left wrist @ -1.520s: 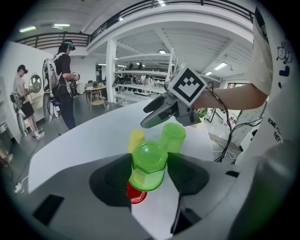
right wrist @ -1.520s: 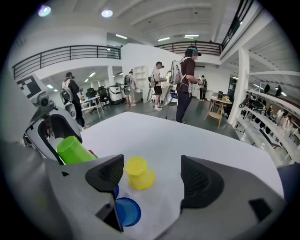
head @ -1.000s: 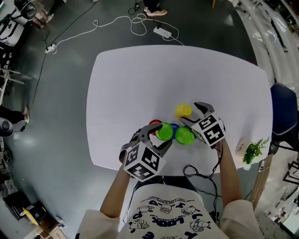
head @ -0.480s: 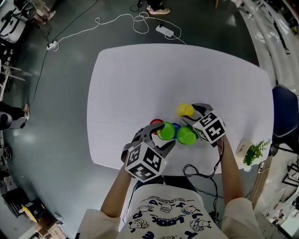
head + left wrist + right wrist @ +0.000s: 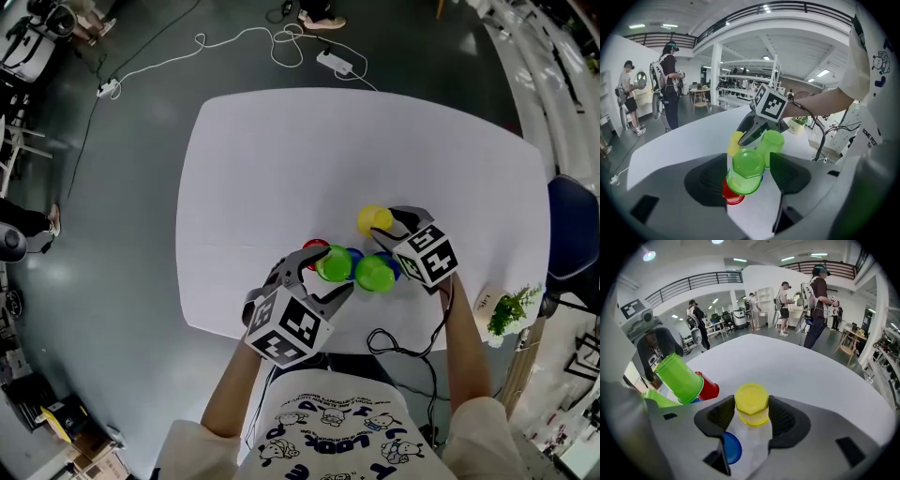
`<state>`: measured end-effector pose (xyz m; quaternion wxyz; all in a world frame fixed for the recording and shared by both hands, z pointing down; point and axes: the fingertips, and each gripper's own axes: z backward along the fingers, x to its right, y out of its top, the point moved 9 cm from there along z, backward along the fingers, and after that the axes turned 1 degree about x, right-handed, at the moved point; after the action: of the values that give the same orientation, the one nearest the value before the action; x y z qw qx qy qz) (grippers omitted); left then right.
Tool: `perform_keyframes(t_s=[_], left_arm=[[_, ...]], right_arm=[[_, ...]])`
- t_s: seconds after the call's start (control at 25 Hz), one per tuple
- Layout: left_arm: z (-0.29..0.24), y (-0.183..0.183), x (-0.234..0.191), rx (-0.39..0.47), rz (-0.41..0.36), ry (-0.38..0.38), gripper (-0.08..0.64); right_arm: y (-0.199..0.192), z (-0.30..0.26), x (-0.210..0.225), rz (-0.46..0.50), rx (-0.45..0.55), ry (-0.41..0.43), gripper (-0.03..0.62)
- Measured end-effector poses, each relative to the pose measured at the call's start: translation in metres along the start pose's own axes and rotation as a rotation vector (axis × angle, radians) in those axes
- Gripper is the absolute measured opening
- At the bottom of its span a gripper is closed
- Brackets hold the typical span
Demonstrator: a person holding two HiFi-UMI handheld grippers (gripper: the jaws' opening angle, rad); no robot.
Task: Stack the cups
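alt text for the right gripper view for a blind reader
The jaws of the right gripper, which have just been closing, press on both sides of an upside-down yellow cup on the white table. At left a tilted green cup partly hides a red cup; a blue cup shows low between the jaws.

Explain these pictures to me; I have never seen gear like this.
A person holds a pair of tongs in each hand. One picture looks down from a camera on the head. The other two come from cameras riding on each pair. On the white table are a red cup, a blue cup and a second green cup. The right tongs have just been closing, and their pads meet the yellow cup. The left tongs have just been opening, with a tilted green cup between them.
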<state>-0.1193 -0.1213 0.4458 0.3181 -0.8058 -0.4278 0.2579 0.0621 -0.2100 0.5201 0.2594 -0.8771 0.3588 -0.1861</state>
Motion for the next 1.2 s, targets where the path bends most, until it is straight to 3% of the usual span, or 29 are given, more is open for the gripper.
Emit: perform_keyframes(t_s=[0.4,0.56,0.76,0.92,1.04,1.2], left_arm=[[0.027,0.009,0.002,0.091,0.025,0.038,0.284],[0.043,0.012,0.002,0.138,0.041,0.086,0.282],[0.066,0.014,0.001,0.198,0.056,0.186,0.271],[0.086,0.008,0.002,0.241,0.112,0.264,0.214],[0.102,0.002,0.001,0.337,0.171,0.357,0.135],[0.122,-0.003,0.006,0.371,0.219,0.457,0.018]], right_arm=[[0.027,0.076,0.001,-0.170,0.294,-0.111,0.237],[0.036,0.116,-0.017,-0.168,0.355,-0.112,0.236],[0.050,0.156,-0.049,-0.121,0.357,-0.095,0.236],[0.058,0.175,-0.078,-0.106,0.380,-0.065,0.236],[0.059,0.178,-0.096,-0.062,0.359,-0.068,0.236],[0.054,0.177,-0.112,-0.041,0.306,-0.074,0.236]])
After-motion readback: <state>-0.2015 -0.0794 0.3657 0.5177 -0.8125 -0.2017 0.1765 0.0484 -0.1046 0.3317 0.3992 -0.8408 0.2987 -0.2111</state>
